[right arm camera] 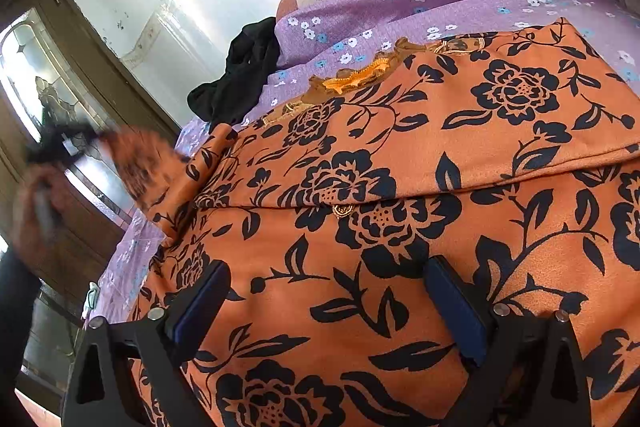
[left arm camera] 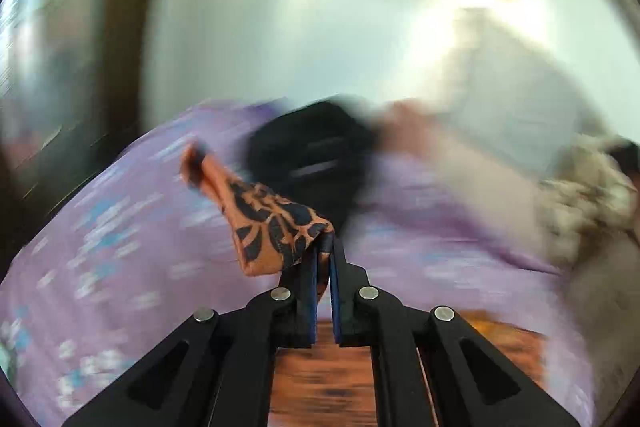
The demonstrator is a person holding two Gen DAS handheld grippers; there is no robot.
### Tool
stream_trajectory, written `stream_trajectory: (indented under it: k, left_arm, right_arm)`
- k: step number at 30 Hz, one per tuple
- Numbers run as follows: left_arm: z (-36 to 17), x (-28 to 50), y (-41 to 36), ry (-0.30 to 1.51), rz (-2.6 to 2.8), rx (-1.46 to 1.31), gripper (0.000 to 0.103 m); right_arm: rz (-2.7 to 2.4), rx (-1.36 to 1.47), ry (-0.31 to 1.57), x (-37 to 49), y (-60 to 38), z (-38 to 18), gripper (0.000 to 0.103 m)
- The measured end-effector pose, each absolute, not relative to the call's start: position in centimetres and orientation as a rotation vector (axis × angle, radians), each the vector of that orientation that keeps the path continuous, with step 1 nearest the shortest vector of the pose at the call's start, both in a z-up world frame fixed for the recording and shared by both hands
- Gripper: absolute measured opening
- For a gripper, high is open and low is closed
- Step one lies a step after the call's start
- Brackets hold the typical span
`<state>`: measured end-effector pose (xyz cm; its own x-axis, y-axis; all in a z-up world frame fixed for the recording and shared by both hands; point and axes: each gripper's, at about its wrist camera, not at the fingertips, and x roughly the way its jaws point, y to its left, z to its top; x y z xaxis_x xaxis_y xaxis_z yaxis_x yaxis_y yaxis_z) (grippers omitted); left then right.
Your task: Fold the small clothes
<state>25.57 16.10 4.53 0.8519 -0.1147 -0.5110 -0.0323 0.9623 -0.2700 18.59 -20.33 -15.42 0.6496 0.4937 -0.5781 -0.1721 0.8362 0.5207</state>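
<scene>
Left tongs (left arm camera: 325, 247) pinching a corner of the orange floral garment (right arm camera: 400, 207); right tongs (right arm camera: 324, 311) spread wide above it, empty.

One fold already crosses the garment on the purple-sheeted bed (right arm camera: 360, 11); more folds likely remain. Count: one orange garment, one black garment (right arm camera: 244, 75) unfolded beside it.

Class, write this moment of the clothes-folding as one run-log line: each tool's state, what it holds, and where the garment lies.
left tool: shut on orange floral garment corner | right tool: open over garment, holding nothing | garment: spread on purple floral sheet | black cloth: beside garment
</scene>
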Motion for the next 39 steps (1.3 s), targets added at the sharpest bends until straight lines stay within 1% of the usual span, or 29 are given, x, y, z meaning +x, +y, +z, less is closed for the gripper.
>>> stream_trajectory:
  k: [1, 3, 5, 6, 7, 8, 9, 10, 11, 12, 15, 16, 17, 18, 21, 23, 26, 28, 31, 34, 35, 37, 38, 39]
  left_arm:
    - [6.2, 24.6, 11.9, 0.517, -0.139, -0.235, 0.005]
    - [7.5, 23.7, 5.9, 0.504, -0.273, -0.192, 0.005]
    - [6.9, 23.7, 0.2, 0.559, -0.401, -0.158, 0.006]
    - [5.6, 23.9, -3.0, 0.606, -0.452, -0.126, 0.01]
    - [4.4, 24.0, -4.8, 0.632, -0.462, -0.108, 0.01]
    - [1.5, 24.6, -7.4, 0.726, -0.494, -0.074, 0.033]
    - [-0.5, 25.5, -8.4, 0.807, -0.514, -0.05, 0.057]
    - [-2.4, 25.7, -9.0, 0.879, -0.52, -0.03, 0.06]
    - [-5.1, 25.9, -9.1, 0.969, -0.509, -0.007, 0.06]
    - [-6.3, 25.8, -8.3, 0.999, -0.482, -0.001, 0.06]
    - [-7.3, 25.1, -3.4, 0.986, -0.321, -0.033, 0.061]
    - [-7.5, 24.8, -0.8, 0.976, -0.257, -0.074, 0.063]
    - [-7.3, 23.9, 0.4, 0.968, -0.217, -0.095, 0.071]
    - [-7.7, 23.5, 2.7, 0.962, -0.146, -0.116, 0.073]
    - [-10.2, 23.1, 6.8, 0.996, -0.021, -0.158, 0.073]
    - [-12.2, 22.8, 9.0, 1.042, 0.017, -0.197, 0.073]
    - [-14.9, 22.9, 10.1, 1.075, 0.034, -0.24, 0.073]
    - [-15.2, 22.3, 10.4, 1.015, 0.017, -0.235, 0.073]
    - [-15.0, 21.5, 9.7, 0.978, 0.006, -0.172, 0.073]
    - [-15.4, 21.2, 8.9, 0.954, 0.0, -0.133, 0.075]
    - [-15.3, 21.4, 9.4, 0.956, 0.001, -0.139, 0.076]
    - [-15.3, 21.7, 9.5, 0.965, -0.012, -0.161, 0.08]
    - [-15.4, 21.9, 9.5, 0.967, -0.015, -0.164, 0.081]
    - [-15.3, 22.0, 9.6, 0.969, -0.017, -0.164, 0.081]
  right_arm:
    - [0.394, 0.45, 0.777, 18.6, -20.4, -15.4, 0.099]
    - [0.397, 0.456, 0.775, 18.5, -20.4, -15.3, 0.099]
    - [0.401, 0.465, 0.772, 18.5, -20.5, -15.3, 0.099]
    - [0.405, 0.471, 0.77, 18.4, -20.6, -15.3, 0.099]
    - [0.408, 0.477, 0.768, 18.4, -20.7, -15.3, 0.099]
    - [0.412, 0.485, 0.765, 18.4, -20.8, -15.3, 0.099]
    - [0.415, 0.491, 0.764, 18.3, -20.9, -15.3, 0.099]
    - [0.417, 0.495, 0.763, 18.3, -20.9, -15.3, 0.099]
    - [0.419, 0.499, 0.762, 18.3, -20.9, -15.3, 0.099]
    - [0.421, 0.502, 0.761, 18.3, -20.9, -15.3, 0.099]
    - [0.422, 0.505, 0.761, 18.2, -21.0, -15.3, 0.099]
    - [0.42, 0.503, 0.763, 18.3, -20.9, -15.3, 0.099]
    - [0.419, 0.501, 0.768, 18.3, -20.9, -15.2, 0.099]
    - [0.416, 0.503, 0.775, 18.4, -20.8, -15.1, 0.099]
    - [0.404, 0.532, 0.842, 18.7, -21.2, -13.5, 0.099]
    - [0.413, 0.565, 0.794, 18.4, -22.9, -11.1, 0.099]
    - [0.279, 0.498, 0.752, 19.8, -26.3, -7.5, 0.099]
    - [0.18, 0.444, 0.785, 22.3, -28.5, -6.9, 0.099]
    - [0.049, 0.352, 0.9, 27.3, -31.0, -8.0, 0.098]
    - [-0.016, 0.275, 0.998, 31.2, -31.5, -9.6, 0.094]
    - [-0.028, 0.255, 1.03, 32.0, -31.6, -10.2, 0.089]
    - [-0.01, 0.228, 1.089, 32.9, -31.1, -11.2, 0.049]
    - [-0.005, 0.185, 1.138, 33.2, -30.3, -11.7, 0.013]
    - [0.001, 0.133, 1.141, 33.1, -29.5, -11.4, 0.012]
